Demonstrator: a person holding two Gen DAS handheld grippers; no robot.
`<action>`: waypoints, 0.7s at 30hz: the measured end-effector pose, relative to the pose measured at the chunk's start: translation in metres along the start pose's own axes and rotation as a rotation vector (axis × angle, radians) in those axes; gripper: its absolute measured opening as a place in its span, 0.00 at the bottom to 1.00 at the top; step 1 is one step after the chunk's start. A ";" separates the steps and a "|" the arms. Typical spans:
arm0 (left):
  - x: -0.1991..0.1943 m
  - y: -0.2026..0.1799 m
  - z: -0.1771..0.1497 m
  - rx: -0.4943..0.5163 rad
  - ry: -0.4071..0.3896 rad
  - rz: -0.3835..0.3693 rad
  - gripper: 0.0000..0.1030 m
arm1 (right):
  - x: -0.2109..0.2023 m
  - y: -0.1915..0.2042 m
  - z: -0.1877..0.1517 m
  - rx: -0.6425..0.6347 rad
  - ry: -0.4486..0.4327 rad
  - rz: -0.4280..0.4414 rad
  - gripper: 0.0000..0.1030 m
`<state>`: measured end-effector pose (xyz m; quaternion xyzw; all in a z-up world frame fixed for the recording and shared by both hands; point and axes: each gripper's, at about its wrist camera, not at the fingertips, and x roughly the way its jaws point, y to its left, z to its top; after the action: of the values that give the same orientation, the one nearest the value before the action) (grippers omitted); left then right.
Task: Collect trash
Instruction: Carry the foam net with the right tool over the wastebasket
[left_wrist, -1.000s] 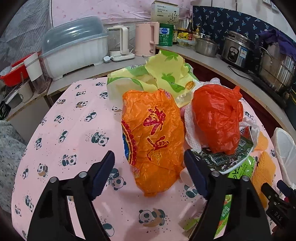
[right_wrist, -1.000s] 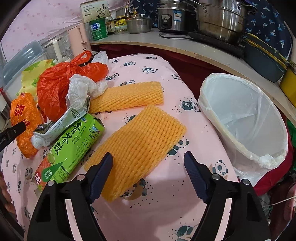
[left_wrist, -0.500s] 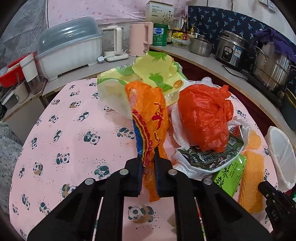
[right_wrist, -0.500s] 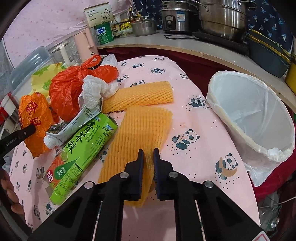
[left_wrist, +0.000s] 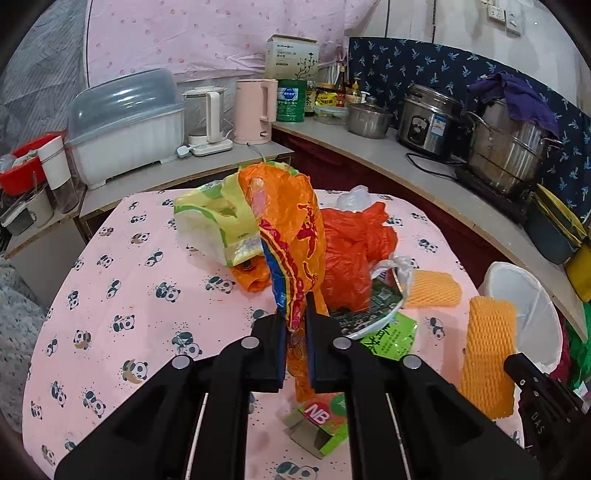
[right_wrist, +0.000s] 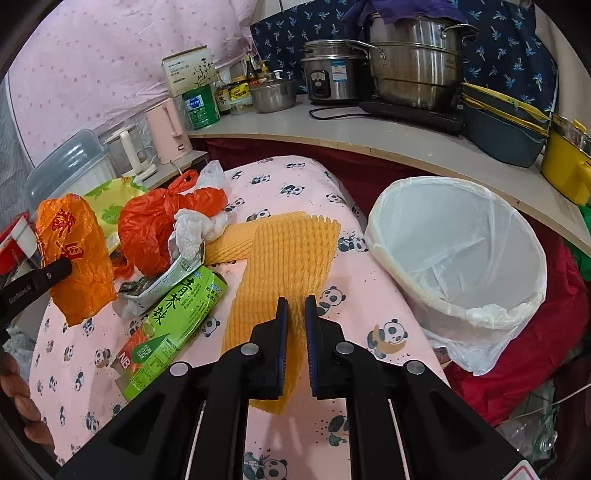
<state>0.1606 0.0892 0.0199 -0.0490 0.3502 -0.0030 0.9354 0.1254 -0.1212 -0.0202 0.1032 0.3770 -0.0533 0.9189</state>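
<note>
My left gripper (left_wrist: 294, 321) is shut on an orange plastic bag (left_wrist: 291, 236) and holds it lifted above the panda tablecloth (left_wrist: 122, 295); the bag also shows in the right wrist view (right_wrist: 77, 254). My right gripper (right_wrist: 295, 317) is shut on an orange foam net sheet (right_wrist: 284, 266), raised off the table; it also shows in the left wrist view (left_wrist: 487, 354). A white-lined trash bin (right_wrist: 461, 254) stands just right of the table. A second foam net (left_wrist: 432, 288), a red bag (right_wrist: 155, 225), a green tea carton (right_wrist: 173, 317) and a yellow-green bag (left_wrist: 210, 218) lie on the table.
A crumpled white wrapper (right_wrist: 192, 236) and a torn carton (right_wrist: 155, 288) lie beside the red bag. The counter (right_wrist: 369, 136) behind carries steel pots (right_wrist: 413, 66), a rice cooker (right_wrist: 328, 77), a pink kettle (left_wrist: 255, 110) and a dish cover (left_wrist: 125, 118).
Both grippers closed on their items from open a second ago, and have since lifted them: the orange bag now hangs up off the table, and the foam net is raised toward the bin side.
</note>
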 end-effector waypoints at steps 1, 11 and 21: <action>-0.003 -0.006 0.000 0.006 -0.002 -0.008 0.08 | -0.004 -0.004 0.001 0.007 -0.007 -0.003 0.09; -0.019 -0.082 0.000 0.098 -0.021 -0.103 0.08 | -0.031 -0.044 0.006 0.070 -0.060 -0.029 0.09; -0.011 -0.172 -0.012 0.219 0.016 -0.225 0.08 | -0.040 -0.111 0.007 0.176 -0.088 -0.094 0.09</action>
<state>0.1493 -0.0826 0.0338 0.0147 0.3473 -0.1462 0.9262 0.0819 -0.2300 -0.0039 0.1631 0.3344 -0.1335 0.9186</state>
